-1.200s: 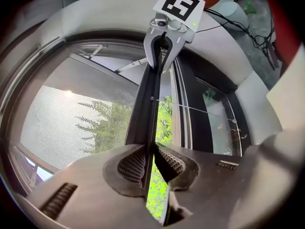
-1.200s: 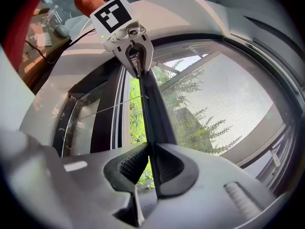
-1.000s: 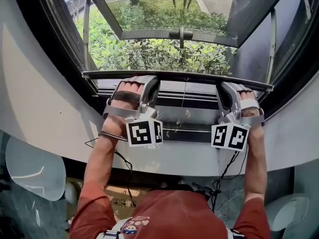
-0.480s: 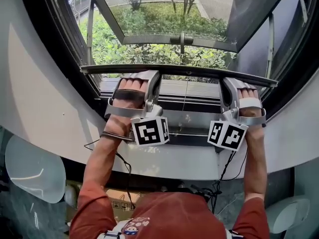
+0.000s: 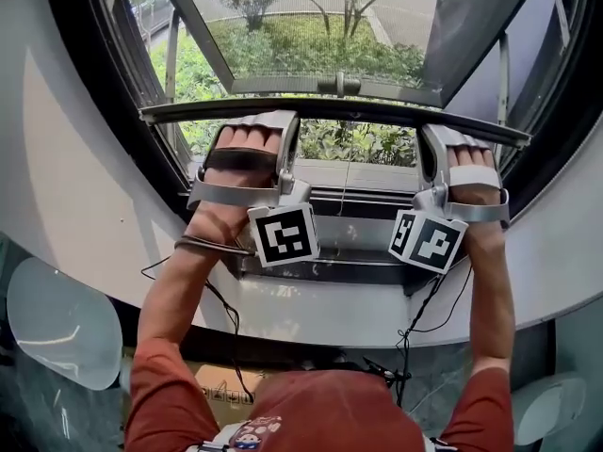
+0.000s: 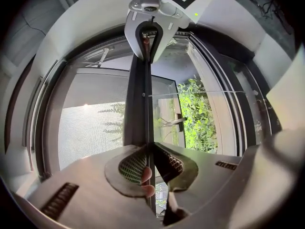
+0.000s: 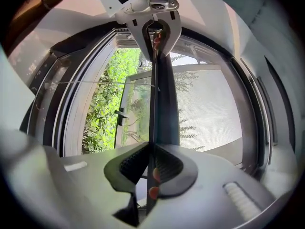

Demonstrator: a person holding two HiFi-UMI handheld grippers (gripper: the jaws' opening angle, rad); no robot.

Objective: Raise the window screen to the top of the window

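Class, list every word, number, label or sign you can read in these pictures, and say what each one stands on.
No readable text anywhere.
Left marker cube and right marker cube: black-and-white square patterns, no letters or numbers.
Emblem on the shirt: too small and blurred to read.

Dark, matt, smooth metal by the look of it: the screen bar (image 5: 330, 111). Running from it, the screen mesh (image 6: 90, 128) is a fine, pale, see-through weave. On the bar, the left tool (image 5: 247, 125) and right tool (image 5: 462, 135) are matt grey plastic with dark ribbed pads (image 6: 131, 168). Below the bar the window sill (image 5: 311, 311) is smooth, pale and faintly glossy; beyond the bar, clear shiny glass (image 5: 311, 36).
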